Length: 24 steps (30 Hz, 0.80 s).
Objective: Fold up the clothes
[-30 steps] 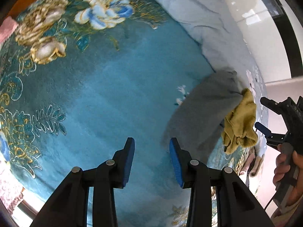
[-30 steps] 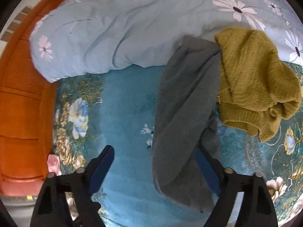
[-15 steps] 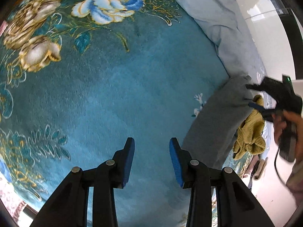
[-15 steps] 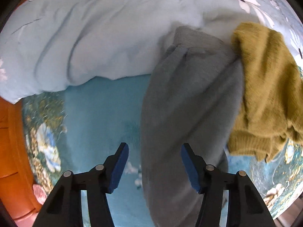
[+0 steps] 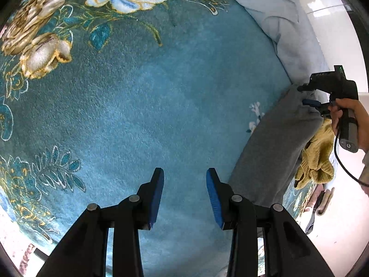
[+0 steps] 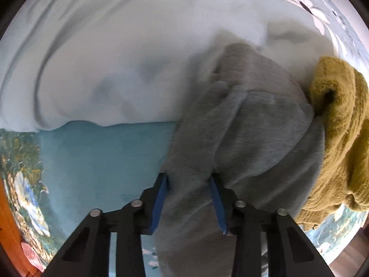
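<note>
A grey garment [image 6: 249, 124] lies lengthwise on the teal flowered bedspread [image 5: 143, 106]; it also shows at the right of the left wrist view [image 5: 276, 152]. A mustard knit garment [image 6: 341, 143] lies bunched against its right side. My right gripper [image 6: 189, 184] is open, its blue pads on either side of a raised fold of the grey cloth. My left gripper [image 5: 184, 182] is open and empty above the bare bedspread, left of the grey garment's near end. The right gripper [image 5: 311, 101] shows at the garment's far end.
A pale blue quilt [image 6: 120, 53] is heaped along the far side of the bed, touching the grey garment's far end. An orange wooden headboard [image 6: 7, 210] stands at the left. The bed's edge and light floor [image 5: 334, 219] lie to the right.
My right gripper has moved forward and down onto the grey garment's far part, and its jaws have narrowed around a fold. My left gripper has shifted left, away from the garment.
</note>
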Each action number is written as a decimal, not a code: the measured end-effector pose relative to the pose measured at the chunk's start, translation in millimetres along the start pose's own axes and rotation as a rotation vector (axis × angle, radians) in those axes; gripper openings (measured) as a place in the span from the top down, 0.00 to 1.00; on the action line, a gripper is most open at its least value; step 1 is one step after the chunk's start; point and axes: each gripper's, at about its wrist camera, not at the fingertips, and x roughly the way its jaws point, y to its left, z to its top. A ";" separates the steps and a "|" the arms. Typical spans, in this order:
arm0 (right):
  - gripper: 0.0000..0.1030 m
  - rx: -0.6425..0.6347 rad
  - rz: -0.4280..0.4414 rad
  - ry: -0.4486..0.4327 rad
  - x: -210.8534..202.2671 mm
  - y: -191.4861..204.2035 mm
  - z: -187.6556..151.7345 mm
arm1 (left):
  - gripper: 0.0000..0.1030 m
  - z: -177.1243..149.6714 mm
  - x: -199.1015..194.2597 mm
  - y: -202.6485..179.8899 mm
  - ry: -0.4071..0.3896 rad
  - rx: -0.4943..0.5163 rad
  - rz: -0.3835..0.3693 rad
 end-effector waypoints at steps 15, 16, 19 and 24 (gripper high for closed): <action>0.93 0.095 0.287 -0.154 -96.9 -108.6 -89.5 | 0.62 -15.2 -27.8 -15.4 -0.024 0.020 -0.012; 0.94 0.110 0.306 -0.168 -107.0 -119.9 -97.6 | 0.62 -16.9 -31.3 -18.4 -0.028 0.030 -0.014; 0.94 0.149 0.357 -0.211 -137.2 -148.0 -120.8 | 0.62 -22.5 -40.2 -28.2 -0.035 0.057 -0.022; 0.94 0.207 0.422 -0.297 -175.7 -192.8 -174.0 | 0.62 -44.8 -45.5 -52.0 -0.026 0.101 -0.054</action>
